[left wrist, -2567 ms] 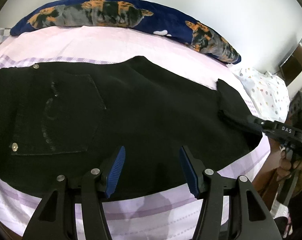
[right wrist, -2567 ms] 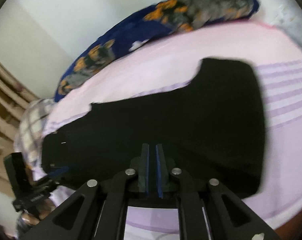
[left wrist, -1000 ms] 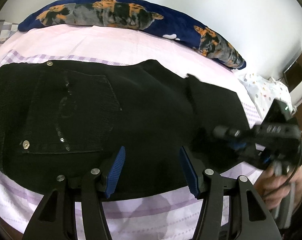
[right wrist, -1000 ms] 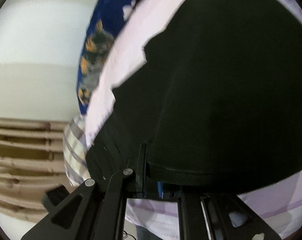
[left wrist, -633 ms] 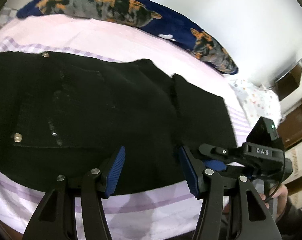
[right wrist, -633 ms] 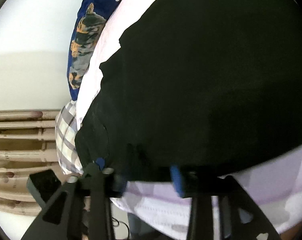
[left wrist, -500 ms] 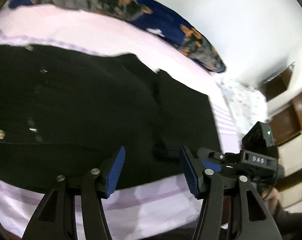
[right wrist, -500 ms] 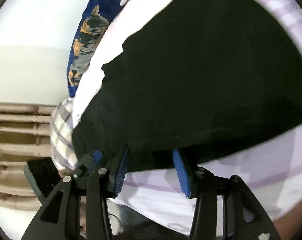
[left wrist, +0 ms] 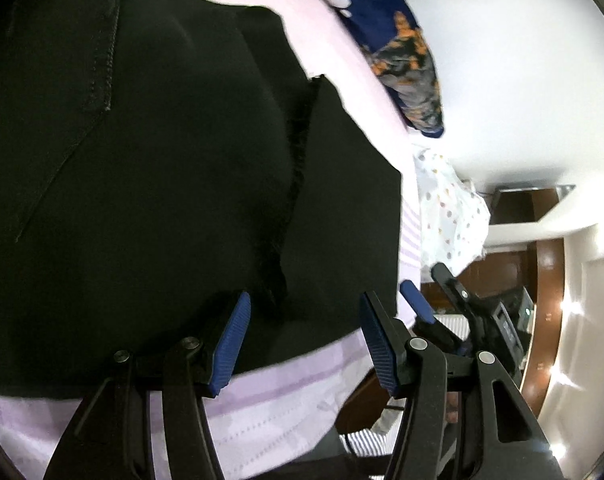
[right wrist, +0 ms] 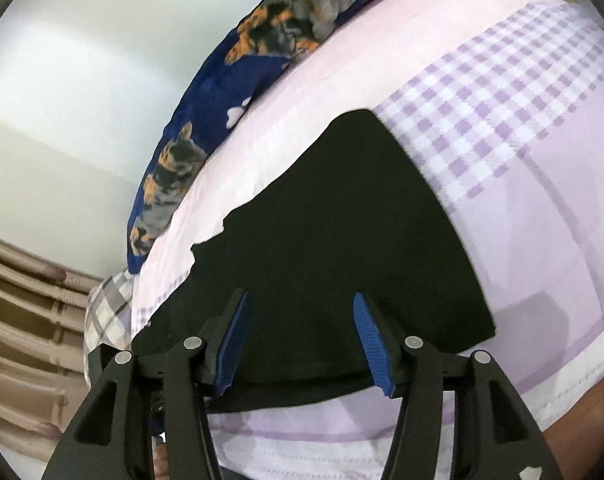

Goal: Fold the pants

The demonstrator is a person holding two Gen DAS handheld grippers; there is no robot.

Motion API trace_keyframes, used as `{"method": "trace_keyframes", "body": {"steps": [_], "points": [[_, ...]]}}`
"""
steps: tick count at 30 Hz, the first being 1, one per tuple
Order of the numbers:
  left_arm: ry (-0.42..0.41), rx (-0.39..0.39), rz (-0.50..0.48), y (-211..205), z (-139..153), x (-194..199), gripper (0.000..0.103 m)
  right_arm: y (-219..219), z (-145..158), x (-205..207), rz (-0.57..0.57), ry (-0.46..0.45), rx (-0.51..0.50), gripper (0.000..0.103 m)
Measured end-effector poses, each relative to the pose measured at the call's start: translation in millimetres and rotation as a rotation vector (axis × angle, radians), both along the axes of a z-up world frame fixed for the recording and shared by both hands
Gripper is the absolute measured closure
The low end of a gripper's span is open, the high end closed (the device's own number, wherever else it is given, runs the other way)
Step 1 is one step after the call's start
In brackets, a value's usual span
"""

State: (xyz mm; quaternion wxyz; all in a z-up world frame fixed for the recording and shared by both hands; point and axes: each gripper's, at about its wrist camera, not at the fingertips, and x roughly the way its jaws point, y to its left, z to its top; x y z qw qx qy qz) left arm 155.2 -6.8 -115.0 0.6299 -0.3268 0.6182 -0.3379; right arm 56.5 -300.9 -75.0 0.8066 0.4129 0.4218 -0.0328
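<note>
lying folded on the bed (right wrist: 542,216), black pants (right wrist: 342,240) sit below both tongs, left (left wrist: 302,340) spread, right (right wrist: 298,340) just released.

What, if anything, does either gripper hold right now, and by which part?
Nothing. The right gripper, whose jaws have just been opening, and the left gripper both stand open above the black pants.

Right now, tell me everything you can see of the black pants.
The black pants look like dark denim and lie flat on the lilac-and-pink bedsheet. A stitched back pocket faces up. One end is folded over onto the rest, its frayed hem running across the fabric. Neither hand-held gripper grips them: the left and right both stand open above the near edge.
</note>
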Motion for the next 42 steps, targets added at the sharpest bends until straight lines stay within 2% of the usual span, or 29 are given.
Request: {"method": "trace_keyframes", "body": {"steps": [9,10,11,13,16,19,24,28,31,36,40,42], "points": [[0.021,-0.022,-0.024,-32.8,-4.7,12.7,0.047,-5.0,-14.1,0.2,-0.002,0.009,0.054,0.050],[0.026,-0.022,-0.024,-36.0,-5.7,12.3,0.056,-5.8,-14.1,0.2,-0.004,0.008,0.052,0.050],[0.034,-0.016,-0.030,-39.7,-7.8,11.8,0.073,-5.8,-13.9,0.4,-0.005,0.006,0.051,0.050],[0.050,0.030,-0.040,-47.3,-13.6,9.7,0.091,-6.1,-14.2,1.0,-0.007,0.009,0.047,0.050],[0.010,0.060,-0.006,-47.4,-7.0,5.4,0.094,-5.9,-15.2,0.7,-0.012,0.017,0.042,0.050],[-0.075,0.087,0.005,-43.2,12.6,-0.3,0.095,-6.1,-17.5,0.5,-0.017,0.028,0.044,0.050],[-0.115,0.111,0.017,-24.5,29.1,-12.3,0.095,-1.5,-17.0,1.3,-0.006,0.029,0.037,0.050],[-0.068,0.176,0.029,-14.0,7.2,-10.1,0.095,3.5,-17.1,3.1,0.016,0.033,0.021,0.050],[-0.046,0.173,0.036,-16.6,-1.8,-6.6,0.095,4.0,-20.6,4.0,0.021,0.054,0.009,0.051],[-0.039,0.186,0.019,-19.3,-1.5,-4.2,0.092,0.2,-33.4,5.3,0.016,0.098,0.036,0.053],[-0.020,0.184,0.028,-17.9,-0.7,-3.9,0.090,3.3,-33.6,5.5,0.034,0.103,0.005,0.053],[-0.038,0.205,0.030,-17.0,3.7,-5.2,0.086,5.4,-33.3,6.3,0.039,0.106,-0.010,0.053]]}}
